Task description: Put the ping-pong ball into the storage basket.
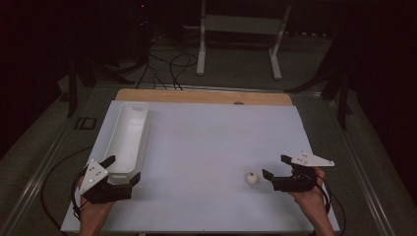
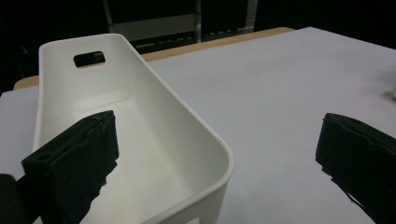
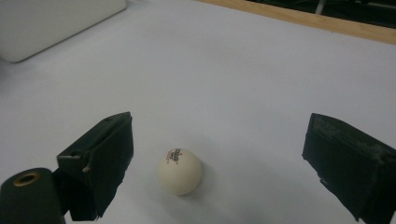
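**One ball, one bin, two spread grippers**

We are counting one small white ball [image 1: 252, 178], one long white plastic bin [image 1: 127, 138], and two black hand-held grippers on a white table top [image 1: 211, 147] with a strip of pale wood along its far edge.

In the high view the ball is sitting in the lower right of the frame, just left of the right gripper [image 1: 276, 174]. That gripper's jaws are standing wide apart, gripping nothing, with the ball lying just beyond their tips. In the right gripper view the ball [image 3: 179, 171] is resting on the table between the two jaws, nearer the left-hand one and touching neither. We are seeing a small red and dark printed mark on its top, but it is too small for us to read.

The bin is lying lengthwise down the left side of the high view, with one slot-shaped handle hole at its far end. The left gripper [image 1: 124, 169] is sitting at the lower left, at the bin's near end, its jaws also spread. In the left gripper view, one jaw is hanging over the bin's hollow [image 2: 140, 140] while the other is hovering over bare table to the right, so the near wall lies between them; we cannot tell whether either is touching it.

We are seeing one hand [image 1: 310, 199] gripping the right gripper and another [image 1: 96, 214] the left, both entering from the bottom edge.
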Tool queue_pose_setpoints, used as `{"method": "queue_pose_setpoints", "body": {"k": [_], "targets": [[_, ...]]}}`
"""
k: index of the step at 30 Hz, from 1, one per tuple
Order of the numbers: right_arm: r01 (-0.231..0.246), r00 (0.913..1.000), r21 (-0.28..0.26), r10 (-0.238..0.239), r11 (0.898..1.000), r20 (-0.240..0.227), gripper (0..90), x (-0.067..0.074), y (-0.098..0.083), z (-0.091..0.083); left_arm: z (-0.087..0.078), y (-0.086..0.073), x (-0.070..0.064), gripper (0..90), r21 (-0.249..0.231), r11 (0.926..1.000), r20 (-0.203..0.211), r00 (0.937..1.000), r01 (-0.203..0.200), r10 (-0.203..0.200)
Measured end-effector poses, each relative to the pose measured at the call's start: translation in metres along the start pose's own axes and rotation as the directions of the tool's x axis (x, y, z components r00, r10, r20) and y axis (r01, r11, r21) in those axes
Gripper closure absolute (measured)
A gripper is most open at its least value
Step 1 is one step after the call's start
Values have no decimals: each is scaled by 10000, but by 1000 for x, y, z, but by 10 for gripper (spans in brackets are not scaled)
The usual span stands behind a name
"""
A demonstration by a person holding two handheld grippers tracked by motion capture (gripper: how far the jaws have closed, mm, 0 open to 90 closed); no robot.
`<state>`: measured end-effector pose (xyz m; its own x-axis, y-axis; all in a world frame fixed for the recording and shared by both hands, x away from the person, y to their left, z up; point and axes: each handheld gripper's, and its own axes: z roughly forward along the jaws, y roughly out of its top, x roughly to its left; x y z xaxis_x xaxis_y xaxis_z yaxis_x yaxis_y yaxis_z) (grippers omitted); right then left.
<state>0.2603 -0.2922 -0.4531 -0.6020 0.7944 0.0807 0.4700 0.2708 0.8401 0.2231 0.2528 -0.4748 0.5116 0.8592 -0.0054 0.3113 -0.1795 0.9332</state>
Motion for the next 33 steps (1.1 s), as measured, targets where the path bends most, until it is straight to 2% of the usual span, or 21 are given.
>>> {"method": "queue_pose_setpoints", "body": {"k": [20, 26, 33], "targets": [[334, 9991, 897, -310, 9954, -286, 86, 6, 16, 14, 0, 0, -1, 0, -27, 10000, -71, 10000, -26, 26], [482, 9980, 1251, -425, 9910, -474, 86, 9, 22, 19, 0, 0, -2, 0, 22, 10000, -60, 10000, -59, 59], [769, 9962, 1796, -679, 9807, -554, 86, 11, 28, 25, 0, 0, -1, 0, -15, 10000, -60, 10000, -27, 27]]}}
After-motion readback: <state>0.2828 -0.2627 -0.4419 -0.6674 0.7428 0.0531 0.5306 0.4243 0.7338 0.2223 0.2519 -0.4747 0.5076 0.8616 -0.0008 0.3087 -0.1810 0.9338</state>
